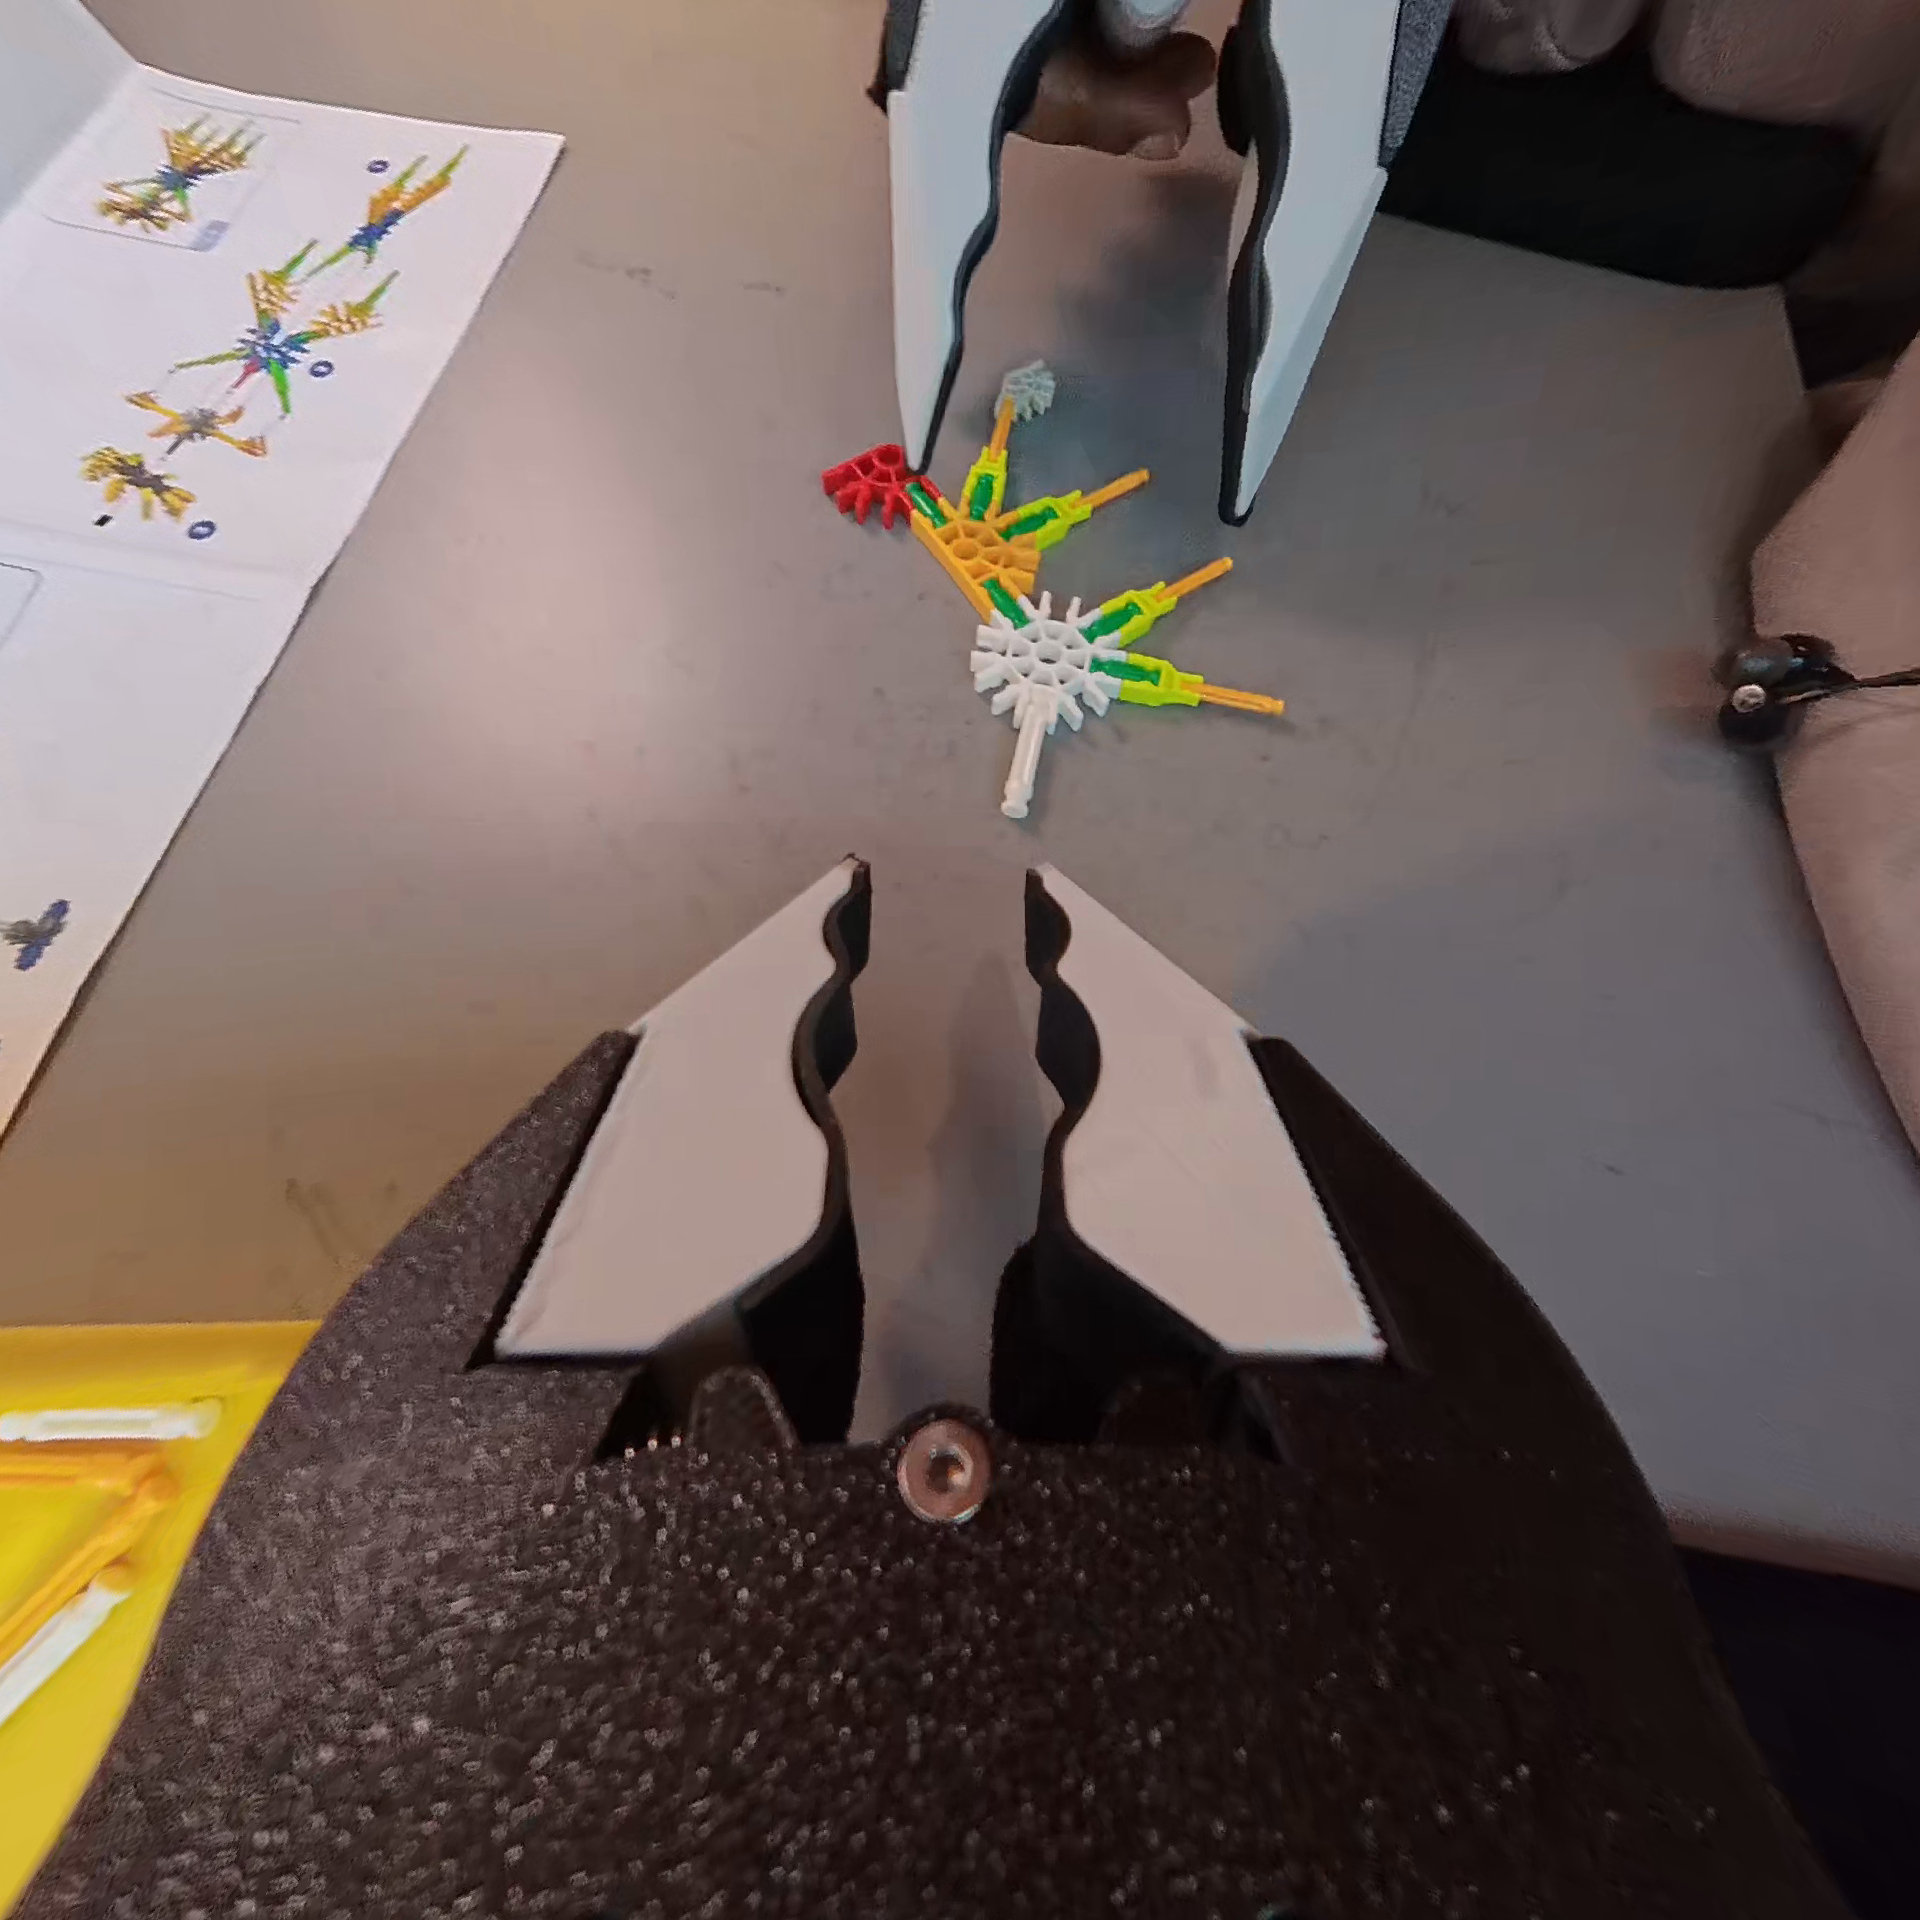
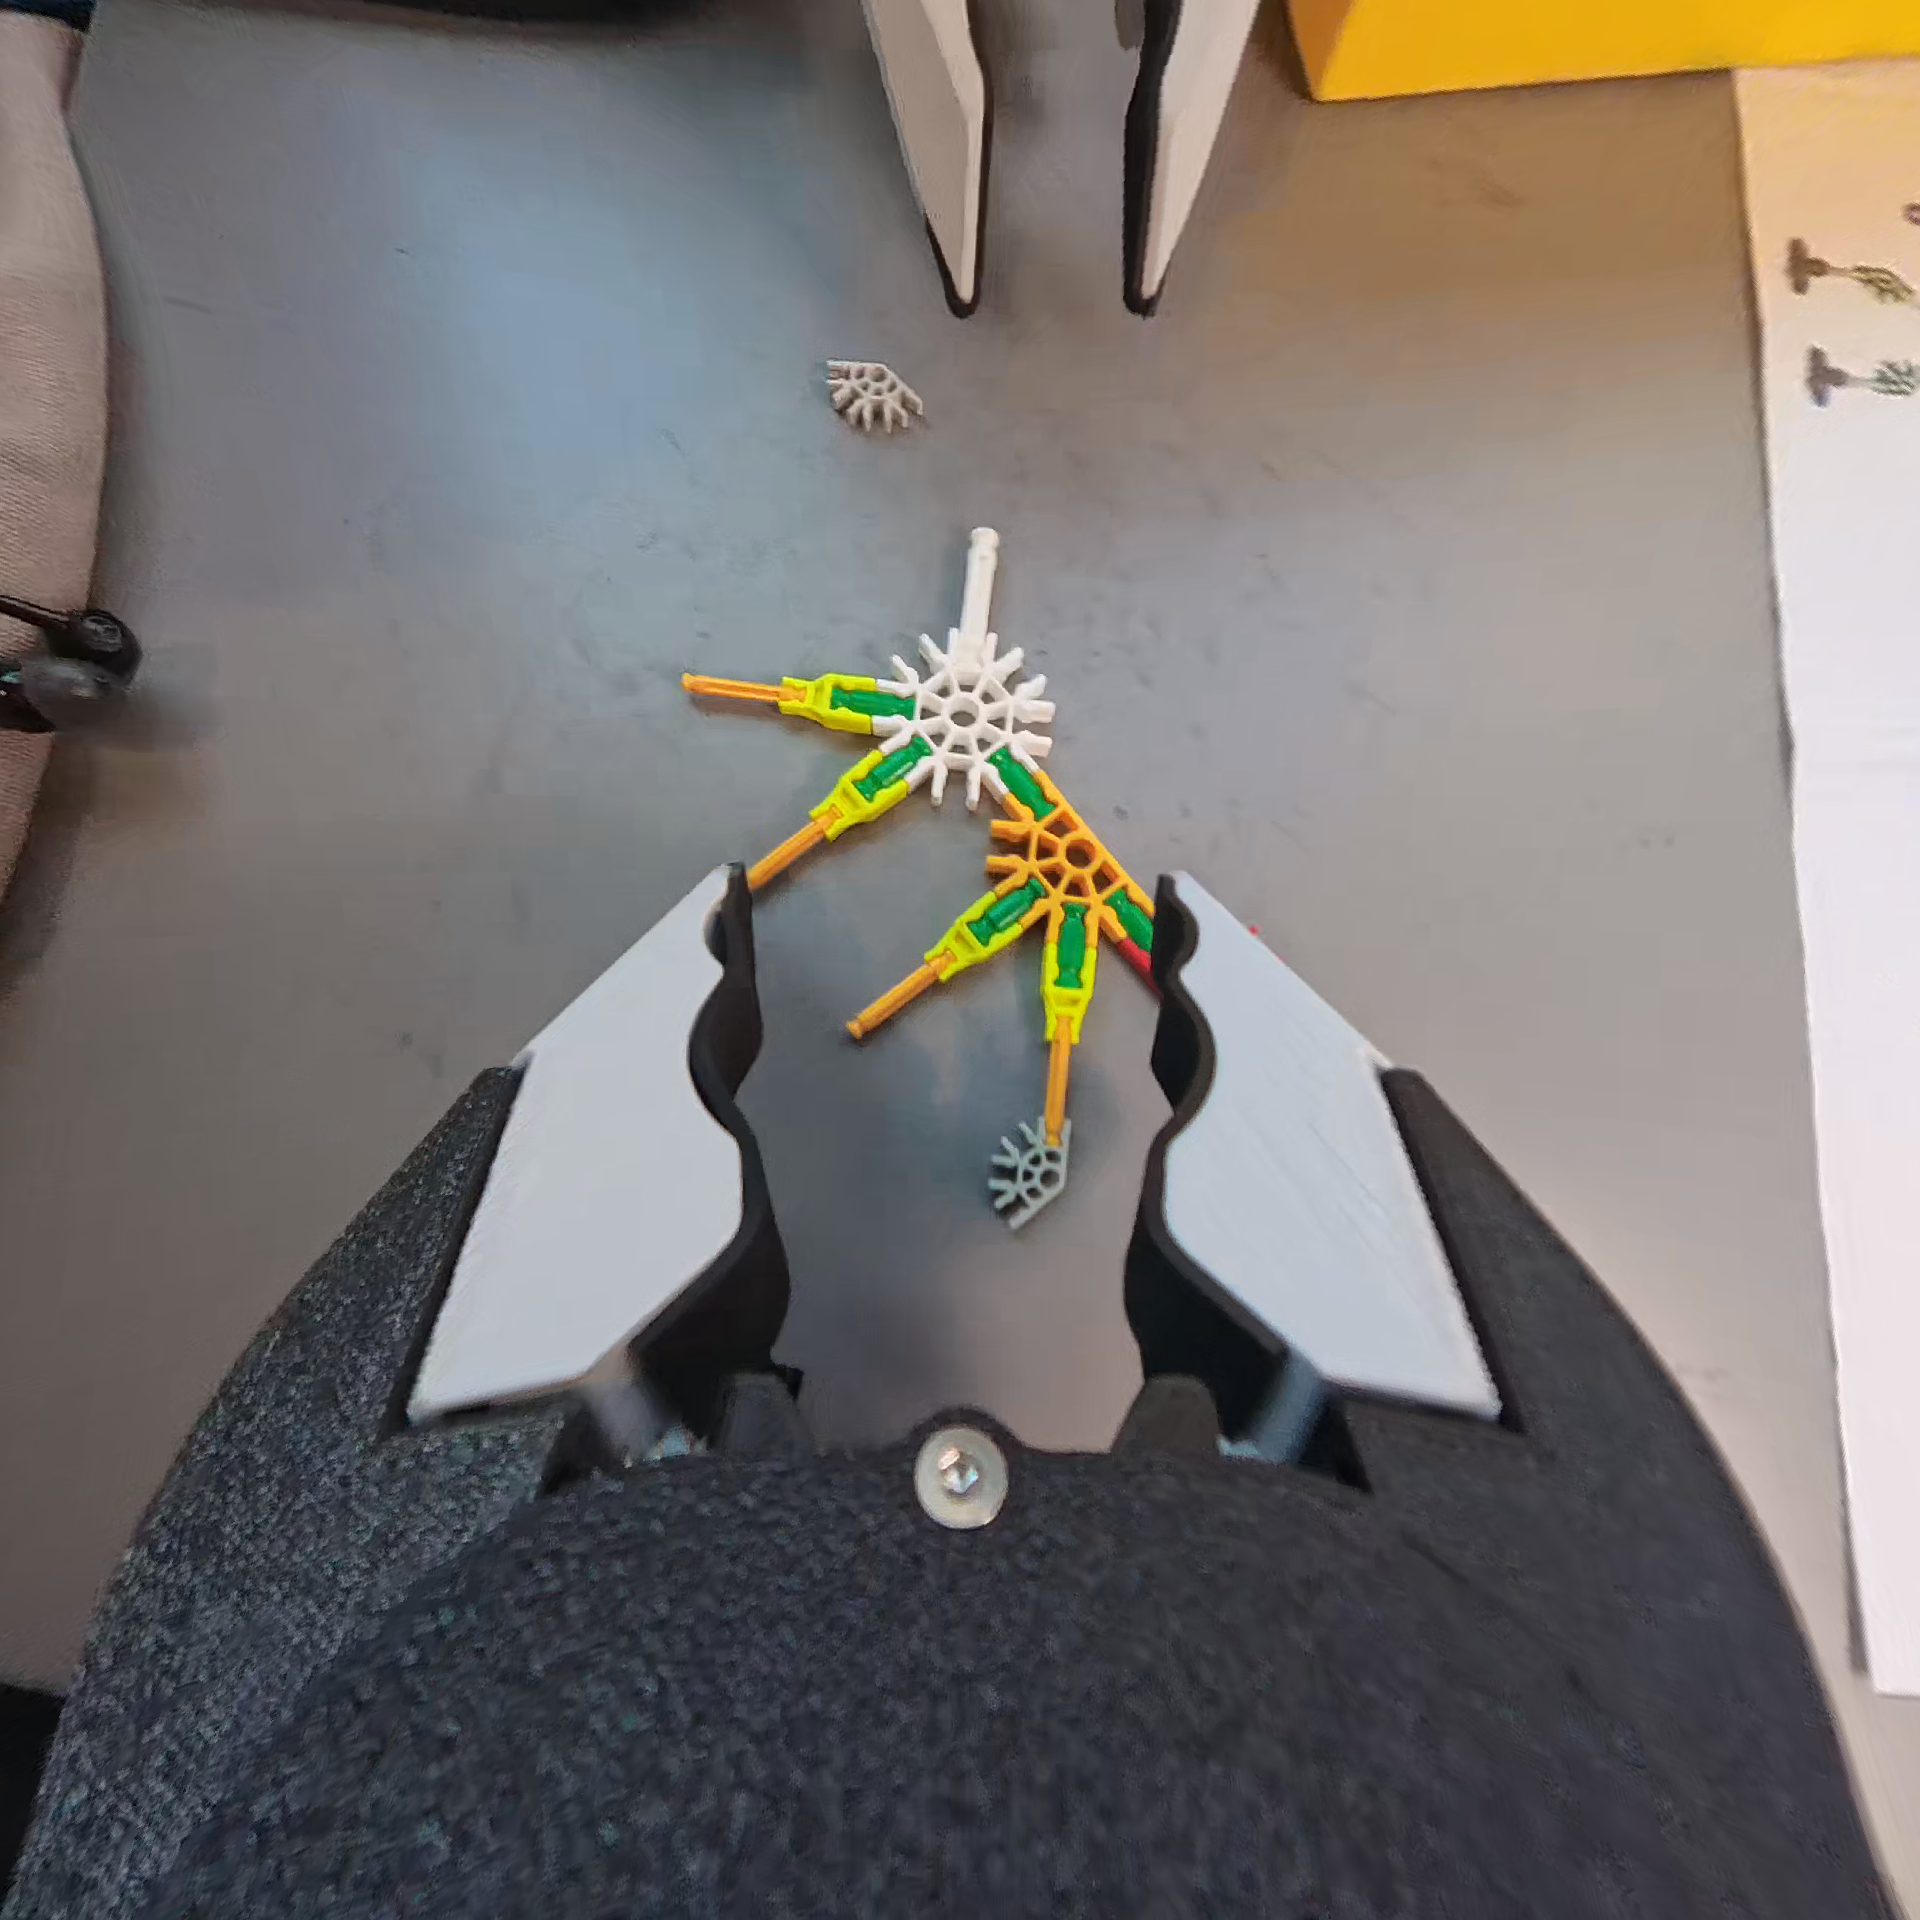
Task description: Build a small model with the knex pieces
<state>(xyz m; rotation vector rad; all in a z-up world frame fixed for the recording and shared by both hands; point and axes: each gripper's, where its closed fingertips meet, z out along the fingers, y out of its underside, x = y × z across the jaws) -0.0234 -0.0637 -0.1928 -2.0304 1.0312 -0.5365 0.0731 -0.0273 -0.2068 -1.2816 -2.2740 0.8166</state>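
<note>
OK: left gripper (image 1: 948, 868) jaws part-open, nothing between them, hovering over bare grey table (image 1: 520, 779). Tips point at the short white plastic rod (image 1: 1027, 764) sticking out of the white snowflake-shaped connector (image 1: 1044, 665), near but not touching.

Right gripper (image 2: 951, 883) jaws wide open, nothing clamped. They straddle one end of the flat plastic rod-and-connector assembly (image 2: 966, 821) lying on the table. Between the jaws: two of the orange rods in yellow-green sleeves and a small grey fan-shaped connector (image 2: 1029, 1174) on the end of one rod. One jaw tip sits right against the red fan-shaped connector (image 1: 873, 488), contact likely but can't confirm; the other tip stands clear of the assembly, on or just above the table.

Assembly layout: red connector, then orange fan-shaped connector (image 2: 1075, 862), then white snowflake hub, linked by short green rods. Two more orange rods in yellow-green sleeves fan out from the white hub.

Further out: a loose grey fan-shaped connector (image 2: 875, 395) on the table, between the assembly and the left gripper. Folded white instruction sheet with coloured diagrams (image 1: 229, 343) on the far side of the table from the beige fabric. Yellow box (image 1: 94, 1507) holding white and orange pieces beside the left gripper. Small black clip on a cord (image 1: 1766, 691) at the table edge, against beige fabric (image 1: 1849, 831).
</note>
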